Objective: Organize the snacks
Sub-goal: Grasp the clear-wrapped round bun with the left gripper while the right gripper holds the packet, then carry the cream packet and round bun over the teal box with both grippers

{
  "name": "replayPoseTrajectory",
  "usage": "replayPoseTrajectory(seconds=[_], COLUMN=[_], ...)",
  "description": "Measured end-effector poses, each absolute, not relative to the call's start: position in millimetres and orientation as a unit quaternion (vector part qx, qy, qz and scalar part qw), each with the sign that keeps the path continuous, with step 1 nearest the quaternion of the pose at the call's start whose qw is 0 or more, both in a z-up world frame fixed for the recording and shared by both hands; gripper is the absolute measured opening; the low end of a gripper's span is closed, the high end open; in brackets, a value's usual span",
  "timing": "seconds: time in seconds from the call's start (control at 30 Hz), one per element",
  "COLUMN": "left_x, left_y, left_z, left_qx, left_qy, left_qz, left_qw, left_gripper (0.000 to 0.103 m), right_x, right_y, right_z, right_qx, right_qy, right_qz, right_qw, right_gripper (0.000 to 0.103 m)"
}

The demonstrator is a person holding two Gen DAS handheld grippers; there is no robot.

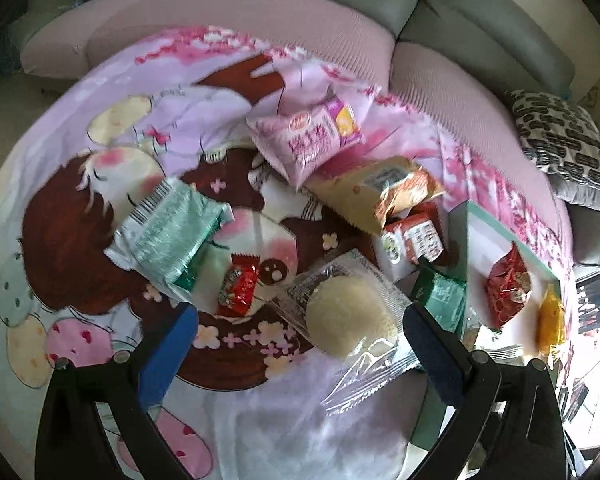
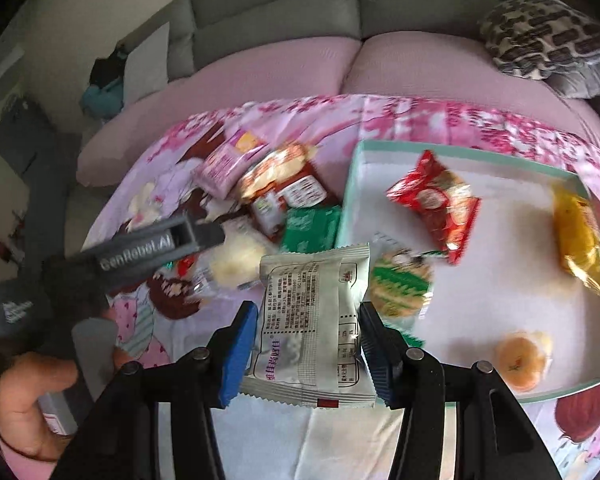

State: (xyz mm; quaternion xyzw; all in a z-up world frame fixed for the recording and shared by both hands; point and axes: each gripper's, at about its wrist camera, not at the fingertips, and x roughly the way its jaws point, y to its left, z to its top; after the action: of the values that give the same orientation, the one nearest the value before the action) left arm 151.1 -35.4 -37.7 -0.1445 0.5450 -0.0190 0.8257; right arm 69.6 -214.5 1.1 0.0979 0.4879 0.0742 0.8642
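Left tool (image 1: 298,316) open, blue pads wide apart, poised over the clear plastic packet with a pale round cake (image 1: 348,312); closed on nothing.

Loose on the pink cartoon-print cloth (image 1: 280,420), from the left:
- silver-green foil packet (image 1: 168,232)
- small red-wrapped sweet (image 1: 238,288)
- the pale cake
- pink printed pouch (image 1: 304,140)
- yellow-and-orange pouch (image 1: 380,196)
- red-and-white carton (image 1: 412,240)
- dark green sachet (image 1: 440,292)

Further right, shallow mint-green cardboard box (image 2: 460,150) with a white floor. Inside it:
- green-labelled round biscuit pack (image 2: 400,284)
- red crinkled packet (image 2: 432,204)
- orange-topped round cake (image 2: 520,360)
- yellow wrapped bar (image 2: 576,236)

Right tool (image 2: 306,312) clamped on a grey-white flat packet with black printed text (image 2: 312,304), pads pressing both long edges. Packet apparently clear of the cloth, at the box's near left corner.

Step in hand, by the look of it: carrying that packet into the box.

Next, for the right tool: cross the rim, find a bare patch of white floor between biscuit pack and orange cake, lower, then release. For the left tool: settle around the pale cake and close gently, soft filling likely to crush.
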Motion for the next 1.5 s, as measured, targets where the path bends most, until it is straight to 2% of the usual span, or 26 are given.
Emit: replayPoseTrajectory(seconds=[0.13, 0.2, 0.27, 0.4, 0.67, 0.87, 1.5], left_x=[154.5, 154.9, 156.5, 157.2, 155.5, 150.4, 120.2], left_y=[-41.2, -45.6, -49.7, -55.9, -52.9, -44.5, -47.1], left_z=[-44.2, -45.7, -48.9, -54.0, -48.3, -38.6, 31.8], left_qx=[-0.16, -0.158, -0.165, -0.163, -0.172, -0.188, -0.187], left_qy=[0.554, 0.557, 0.562, 0.568, 0.559, 0.544, 0.445], left_qz=[-0.032, -0.038, -0.053, -0.058, -0.063, -0.062, -0.088], left_qw=[0.816, 0.815, 0.809, 0.805, 0.809, 0.815, 0.871], left_gripper=[0.102, 0.096, 0.081, 0.077, 0.059, 0.052, 0.049], right_x=[71.3, 72.7, 73.7, 75.2, 73.5, 72.1, 58.4], right_y=[-230.9, -238.2, -244.0, -251.0, -259.6, -262.9, -301.9], right_z=[0.8, -0.3, -1.3, -3.0, -4.5, -1.4, 20.9], right_qx=[0.112, 0.122, 0.127, 0.136, 0.147, 0.155, 0.204], right_qy=[0.488, 0.488, 0.488, 0.489, 0.488, 0.482, 0.438], right_qz=[0.054, 0.048, 0.042, 0.036, 0.028, 0.03, 0.006], right_qw=[0.864, 0.863, 0.862, 0.861, 0.86, 0.862, 0.875], right_gripper=[0.054, 0.054, 0.054, 0.054, 0.054, 0.054, 0.054])
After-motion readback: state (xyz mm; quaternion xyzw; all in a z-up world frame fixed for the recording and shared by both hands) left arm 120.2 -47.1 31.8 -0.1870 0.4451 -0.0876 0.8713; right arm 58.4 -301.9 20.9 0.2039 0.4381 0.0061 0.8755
